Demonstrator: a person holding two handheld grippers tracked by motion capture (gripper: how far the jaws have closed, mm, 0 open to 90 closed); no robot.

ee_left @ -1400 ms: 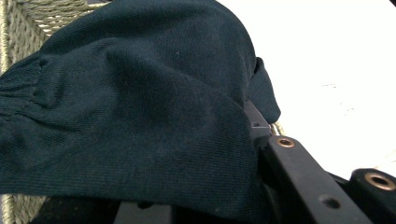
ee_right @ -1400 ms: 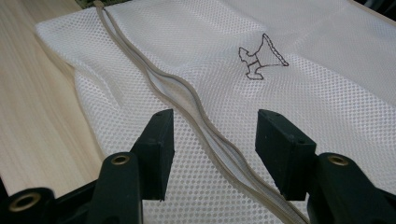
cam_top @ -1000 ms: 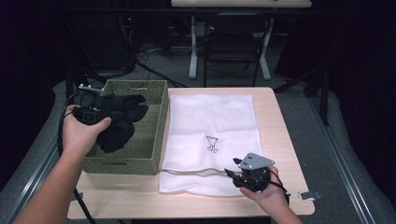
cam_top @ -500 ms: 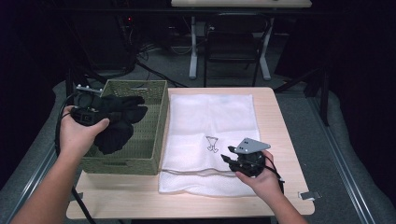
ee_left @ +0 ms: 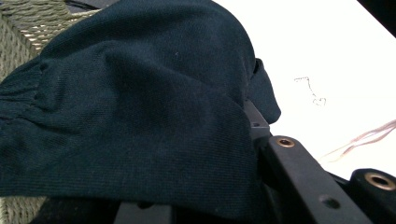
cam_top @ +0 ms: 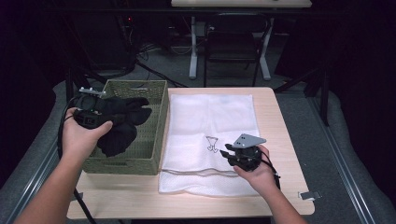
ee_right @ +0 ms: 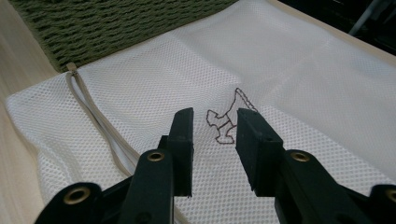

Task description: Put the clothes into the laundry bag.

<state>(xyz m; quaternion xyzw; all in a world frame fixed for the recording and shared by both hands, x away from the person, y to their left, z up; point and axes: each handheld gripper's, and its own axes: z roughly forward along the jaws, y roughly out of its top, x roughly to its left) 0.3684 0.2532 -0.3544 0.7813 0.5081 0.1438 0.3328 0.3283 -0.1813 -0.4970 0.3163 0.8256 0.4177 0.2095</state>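
Note:
My left gripper (cam_top: pixel 103 119) is shut on a dark knitted garment (cam_top: pixel 120 131), held over the green woven basket (cam_top: pixel 140 154). In the left gripper view the garment (ee_left: pixel 140 107) drapes over the jaws and hides their tips. A white mesh laundry bag (cam_top: pixel 210 116) lies flat on the table beside the basket. My right gripper (cam_top: pixel 229 153) hovers low over the bag's near right part, by a small embroidered figure (ee_right: pixel 229 119). The right gripper (ee_right: pixel 215 116) has just been closing its jaws. A gap still shows between them and nothing is in it.
The bag's zipper (ee_right: pixel 93 112) runs along its near edge toward the basket (ee_right: pixel 116 23). Bare wooden tabletop (cam_top: pixel 275 121) borders the bag on the right and front. A small metal clip (cam_top: pixel 309 195) sits at the table's near right corner. Desks and a chair stand behind.
My right gripper has moved away from the table's front edge, farther onto the bag toward the embroidered figure, and its jaws have narrowed. The left hand has stayed over the basket.

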